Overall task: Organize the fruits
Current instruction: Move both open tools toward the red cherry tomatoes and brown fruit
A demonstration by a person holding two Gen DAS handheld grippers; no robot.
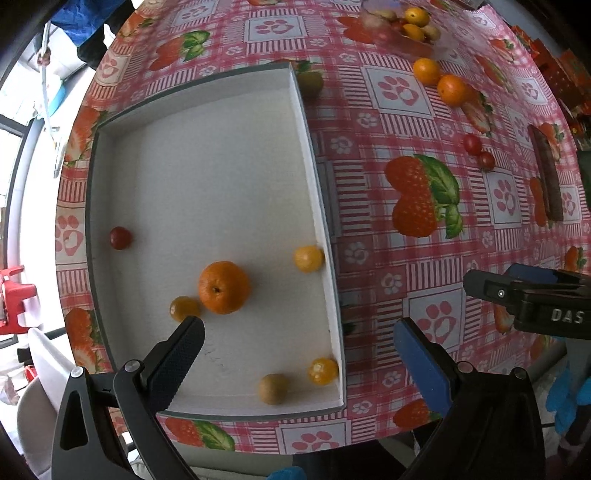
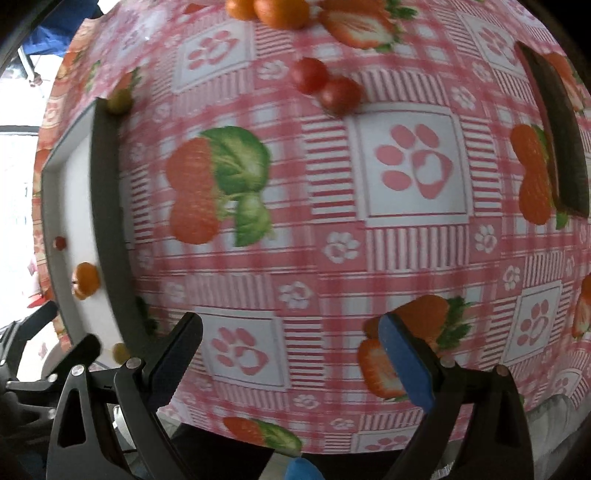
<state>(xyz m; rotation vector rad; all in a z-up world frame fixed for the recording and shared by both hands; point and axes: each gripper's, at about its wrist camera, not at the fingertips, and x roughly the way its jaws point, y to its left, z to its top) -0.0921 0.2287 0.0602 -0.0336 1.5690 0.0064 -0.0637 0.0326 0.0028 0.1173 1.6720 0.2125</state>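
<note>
The left gripper (image 1: 299, 328) hangs with its fingers spread wide and nothing between them, over the near right wall of the white box (image 1: 314, 177); the large orange (image 1: 224, 287) inside the box lies just beyond its dark left finger, and a small yellow-orange fruit (image 1: 184, 308) touches that orange on the side nearer the box's left wall. The right gripper (image 2: 291, 328) is likewise spread and empty, over bare tablecloth (image 2: 332, 236) to the right of the box, well short of the two red cherry tomatoes (image 2: 325, 85) lying together farther from the box. Inside the box I count six pieces: the orange, one red tomato (image 1: 120, 237) near the left wall, three small yellow-orange fruits and one brownish round fruit (image 1: 272, 388) near the front wall. Outside the box, two oranges (image 1: 439, 79) sit side by side, and an olive-green fruit (image 1: 309, 83) rests against the far right corner, partly hidden by the wall. A clear container (image 1: 402, 29) beyond holds more fruit, blurred and cut off, uncountable. The right wrist view is smeared.
</note>
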